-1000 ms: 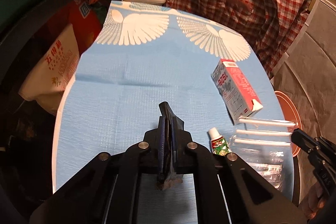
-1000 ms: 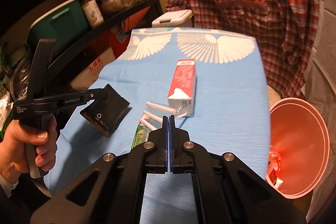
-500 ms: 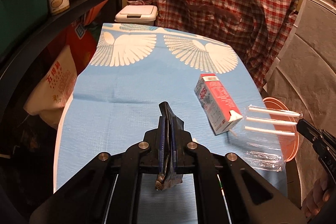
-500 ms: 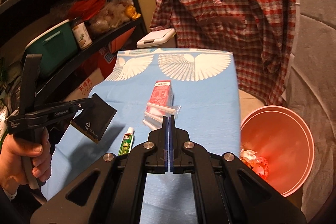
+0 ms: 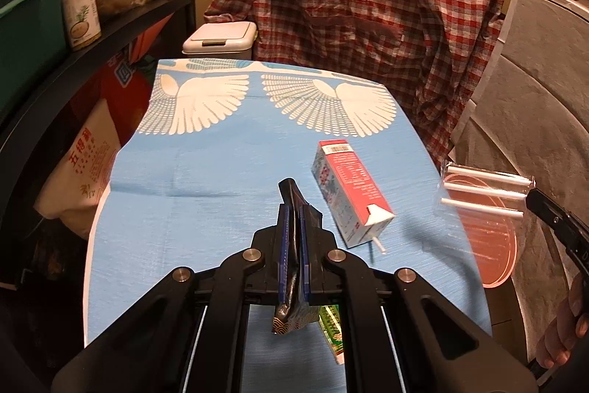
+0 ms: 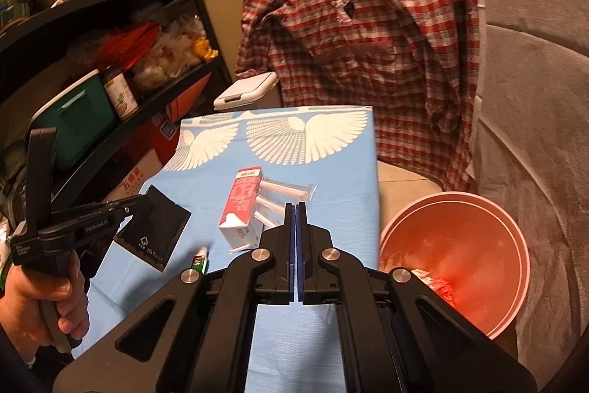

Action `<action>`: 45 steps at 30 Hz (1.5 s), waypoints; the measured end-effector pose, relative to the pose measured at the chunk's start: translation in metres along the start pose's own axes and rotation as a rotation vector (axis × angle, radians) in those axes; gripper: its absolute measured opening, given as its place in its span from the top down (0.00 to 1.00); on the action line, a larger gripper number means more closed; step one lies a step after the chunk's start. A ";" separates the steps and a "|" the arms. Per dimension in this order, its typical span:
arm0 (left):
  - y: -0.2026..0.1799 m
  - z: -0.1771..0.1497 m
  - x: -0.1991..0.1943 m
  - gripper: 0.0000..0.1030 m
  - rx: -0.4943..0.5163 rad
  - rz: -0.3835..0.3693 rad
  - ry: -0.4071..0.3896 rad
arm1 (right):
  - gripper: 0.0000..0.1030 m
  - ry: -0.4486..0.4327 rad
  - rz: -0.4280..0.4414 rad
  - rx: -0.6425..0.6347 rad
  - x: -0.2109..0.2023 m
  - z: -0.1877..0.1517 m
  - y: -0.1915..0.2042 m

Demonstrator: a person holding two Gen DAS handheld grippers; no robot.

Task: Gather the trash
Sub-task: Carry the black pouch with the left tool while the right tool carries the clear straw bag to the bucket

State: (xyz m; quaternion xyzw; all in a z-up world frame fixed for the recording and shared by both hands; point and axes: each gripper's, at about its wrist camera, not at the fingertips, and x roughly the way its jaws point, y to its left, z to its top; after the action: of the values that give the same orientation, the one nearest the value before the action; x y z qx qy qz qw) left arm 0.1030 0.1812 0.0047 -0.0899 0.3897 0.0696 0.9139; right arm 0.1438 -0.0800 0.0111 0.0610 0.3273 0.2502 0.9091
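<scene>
Trash in both clamped grippers: left gripper (image 5: 293, 227), right gripper (image 6: 295, 227).

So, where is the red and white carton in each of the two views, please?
Left wrist view: the carton lies on the blue cloth, right of centre, just right of the left gripper.
Right wrist view: the carton lies near centre, just left of the right gripper.
Shared landmark: the plaid shirt hanging behind the table.
</scene>
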 end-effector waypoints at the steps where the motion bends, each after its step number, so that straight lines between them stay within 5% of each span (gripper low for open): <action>1: -0.003 0.001 0.000 0.94 0.002 -0.003 -0.002 | 0.99 -0.003 -0.003 0.004 -0.001 0.001 -0.002; 28: -0.089 0.011 0.017 0.94 0.083 -0.094 -0.008 | 0.99 -0.070 -0.194 0.059 -0.039 0.020 -0.080; 45: -0.164 0.013 0.037 0.94 0.143 -0.197 0.012 | 0.99 -0.008 -0.327 0.123 -0.040 0.020 -0.138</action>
State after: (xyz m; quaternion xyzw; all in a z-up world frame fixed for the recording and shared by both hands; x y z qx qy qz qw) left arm 0.1696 0.0267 0.0043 -0.0627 0.3885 -0.0492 0.9180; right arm 0.1874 -0.2188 0.0116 0.0636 0.3439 0.0781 0.9336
